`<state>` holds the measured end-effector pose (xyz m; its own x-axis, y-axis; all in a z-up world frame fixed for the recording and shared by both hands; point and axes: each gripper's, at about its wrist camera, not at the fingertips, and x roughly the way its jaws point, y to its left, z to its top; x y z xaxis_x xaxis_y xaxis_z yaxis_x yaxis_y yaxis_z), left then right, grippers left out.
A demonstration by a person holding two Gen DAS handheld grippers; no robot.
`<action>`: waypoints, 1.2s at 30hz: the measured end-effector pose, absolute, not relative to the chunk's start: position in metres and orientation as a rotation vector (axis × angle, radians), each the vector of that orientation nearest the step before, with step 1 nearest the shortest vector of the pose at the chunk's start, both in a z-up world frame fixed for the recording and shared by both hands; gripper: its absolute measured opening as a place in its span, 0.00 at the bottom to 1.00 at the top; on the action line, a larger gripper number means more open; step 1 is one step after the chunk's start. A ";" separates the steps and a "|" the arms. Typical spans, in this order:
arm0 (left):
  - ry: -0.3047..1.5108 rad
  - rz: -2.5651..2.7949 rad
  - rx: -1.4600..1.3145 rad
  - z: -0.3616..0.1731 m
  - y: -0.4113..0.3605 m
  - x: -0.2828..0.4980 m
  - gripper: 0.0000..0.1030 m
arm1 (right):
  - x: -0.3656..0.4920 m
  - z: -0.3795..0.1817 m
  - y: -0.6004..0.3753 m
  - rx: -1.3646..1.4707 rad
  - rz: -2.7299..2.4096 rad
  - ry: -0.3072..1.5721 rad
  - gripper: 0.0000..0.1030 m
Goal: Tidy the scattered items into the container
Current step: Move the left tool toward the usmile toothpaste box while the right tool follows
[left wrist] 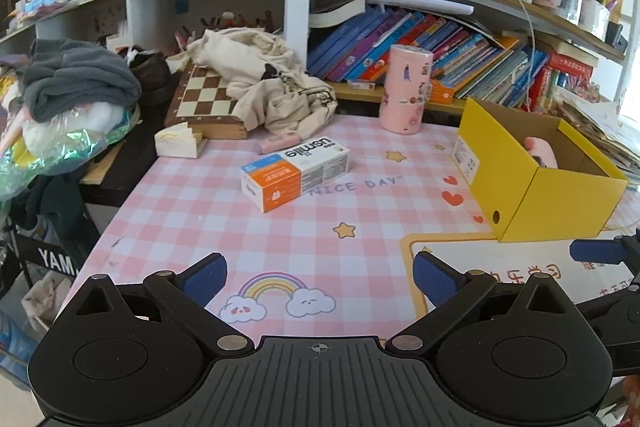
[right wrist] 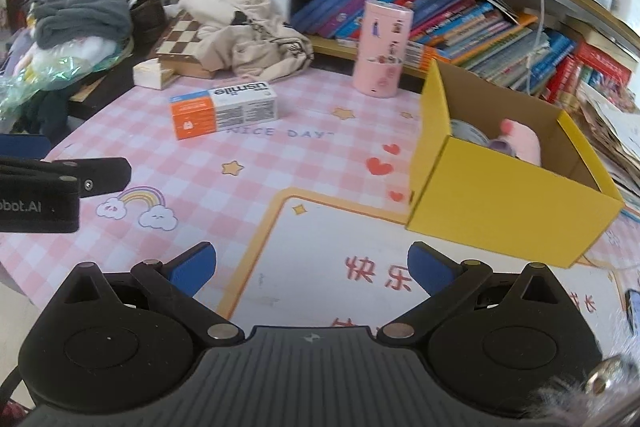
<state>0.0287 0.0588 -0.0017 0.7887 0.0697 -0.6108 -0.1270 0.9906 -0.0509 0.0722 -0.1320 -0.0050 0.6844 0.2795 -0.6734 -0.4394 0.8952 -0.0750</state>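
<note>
The usmile toothpaste box [left wrist: 295,173] looks light, stiff cardboard; grip across its long sides. Both the left gripper [left wrist: 320,273] and right gripper [right wrist: 312,265] gape wide, empty, short of the yellow box [right wrist: 508,203].

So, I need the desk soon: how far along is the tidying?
Partly done. The yellow box already holds a pink item and something round beside it. Nothing is in hand: the left gripper and right gripper are open and empty. Left on the mat: the usmile carton, the pink canister and a small pink item.
</note>
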 end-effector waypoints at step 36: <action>0.672 0.126 -0.064 -0.025 0.074 0.104 0.98 | 0.169 -0.025 -0.103 -0.273 0.508 0.735 1.00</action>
<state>0.1035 0.0744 -0.0247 0.7753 0.0958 -0.6243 -0.1370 0.9904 -0.0181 0.1689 -0.1031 -0.0252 0.6289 0.3443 -0.6971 -0.5307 0.8453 -0.0613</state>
